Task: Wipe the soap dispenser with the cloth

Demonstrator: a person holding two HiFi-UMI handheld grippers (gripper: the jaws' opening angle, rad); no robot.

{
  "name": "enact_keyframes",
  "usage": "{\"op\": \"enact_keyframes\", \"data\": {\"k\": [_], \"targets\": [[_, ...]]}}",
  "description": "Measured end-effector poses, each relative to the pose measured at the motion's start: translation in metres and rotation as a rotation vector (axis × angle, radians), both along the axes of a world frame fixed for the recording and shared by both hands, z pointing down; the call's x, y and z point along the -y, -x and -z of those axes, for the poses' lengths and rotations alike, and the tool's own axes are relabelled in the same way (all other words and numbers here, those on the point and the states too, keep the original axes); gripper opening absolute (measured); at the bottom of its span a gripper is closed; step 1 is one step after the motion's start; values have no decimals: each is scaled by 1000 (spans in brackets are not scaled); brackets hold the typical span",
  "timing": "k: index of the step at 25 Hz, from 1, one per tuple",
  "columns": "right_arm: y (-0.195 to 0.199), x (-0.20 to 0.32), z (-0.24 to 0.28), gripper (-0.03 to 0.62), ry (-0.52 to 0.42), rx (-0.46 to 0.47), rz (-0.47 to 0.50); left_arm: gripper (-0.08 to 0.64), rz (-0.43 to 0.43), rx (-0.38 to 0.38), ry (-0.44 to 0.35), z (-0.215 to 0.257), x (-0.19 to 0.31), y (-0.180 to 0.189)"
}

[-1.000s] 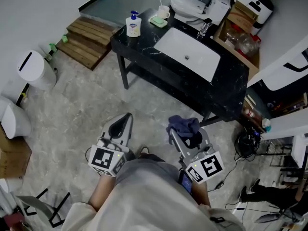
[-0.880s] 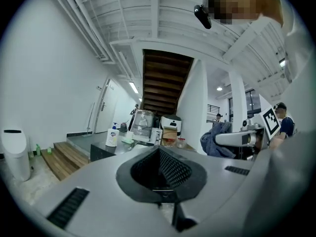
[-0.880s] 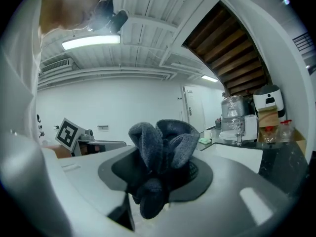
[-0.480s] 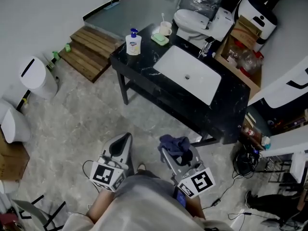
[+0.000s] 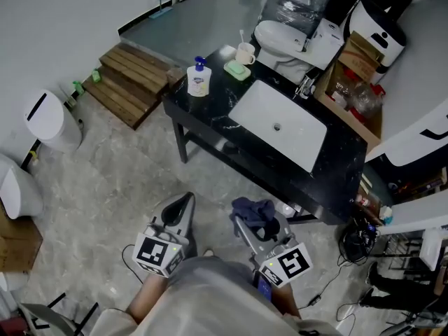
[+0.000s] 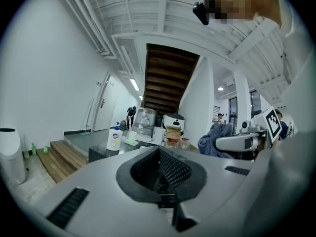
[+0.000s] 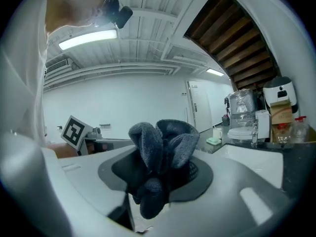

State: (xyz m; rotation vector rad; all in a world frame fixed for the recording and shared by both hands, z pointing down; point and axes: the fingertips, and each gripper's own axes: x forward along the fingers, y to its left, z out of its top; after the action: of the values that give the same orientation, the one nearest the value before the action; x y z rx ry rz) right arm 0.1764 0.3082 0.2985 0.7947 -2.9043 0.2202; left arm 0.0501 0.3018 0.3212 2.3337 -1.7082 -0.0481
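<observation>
A white soap dispenser with a blue pump stands on the left end of the black counter; the left gripper view shows it far off as the soap dispenser. My right gripper is shut on a bunched dark blue cloth, and the cloth fills its jaws in the right gripper view. My left gripper is shut with nothing in it. Both grippers hang over the floor, well short of the counter.
A white sink basin is set in the counter, with a green soap dish and a cup behind the dispenser. Wooden steps lie at the left, a white bin farther left, a toilet behind.
The counter and dispenser have slid lower and right in the head view, so they lie nearer. Both grippers keep the same hold.
</observation>
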Motion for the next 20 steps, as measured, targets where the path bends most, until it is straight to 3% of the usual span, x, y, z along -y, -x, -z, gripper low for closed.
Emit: {"op": "enact_keyframes", "data": {"k": [20], "targets": [[147,99,12,158,-37,-34,16,8,-54,-37,-17,8,100,130]]}}
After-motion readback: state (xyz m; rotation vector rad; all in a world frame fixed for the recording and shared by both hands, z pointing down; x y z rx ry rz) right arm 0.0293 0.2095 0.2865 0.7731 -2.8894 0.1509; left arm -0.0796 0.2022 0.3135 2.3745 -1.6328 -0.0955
